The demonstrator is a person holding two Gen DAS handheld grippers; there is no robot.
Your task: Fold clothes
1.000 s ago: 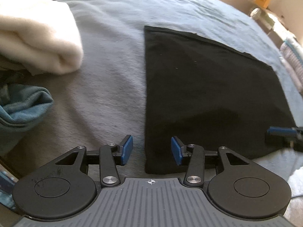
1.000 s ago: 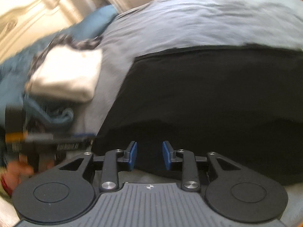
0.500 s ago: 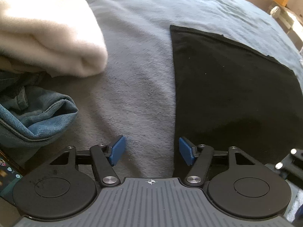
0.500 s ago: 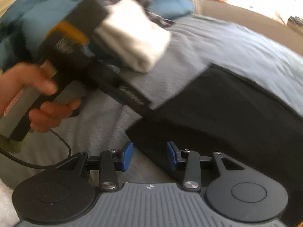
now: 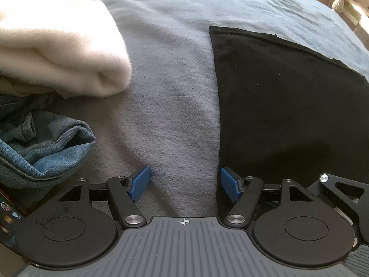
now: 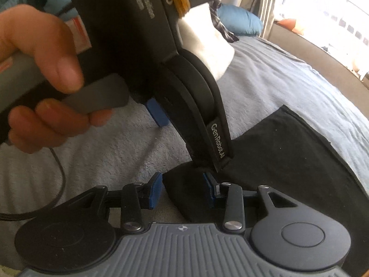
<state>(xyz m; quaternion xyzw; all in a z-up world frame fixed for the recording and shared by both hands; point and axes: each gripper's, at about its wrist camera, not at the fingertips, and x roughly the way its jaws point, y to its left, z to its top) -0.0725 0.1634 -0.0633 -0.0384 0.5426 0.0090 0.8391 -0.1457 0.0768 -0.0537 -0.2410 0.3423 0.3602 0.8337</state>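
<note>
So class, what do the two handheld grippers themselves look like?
Each gripper has a ribbed grey body, two round black discs, black linkages with silver screws, and blue-padded fingers. The left gripper's side reads "GenRobot.AI"; a black cable trails from its handle.

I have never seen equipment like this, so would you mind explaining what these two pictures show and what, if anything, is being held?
There is no robot here: a person holds a hand-operated two-finger gripper in each hand, and each picture comes from a camera on one gripper, looking along its blue-padded fingers. The left camera shows the left gripper over a grey-blue blanket, its jaws opening with only blanket between them, beside the edge of a black garment. A folded white cloth and blue denim lie to the side. The right camera shows the right gripper, its jaws closing around the garment's near corner, though the pads do not clearly press it yet. The person's hand holds the left gripper there.
</note>
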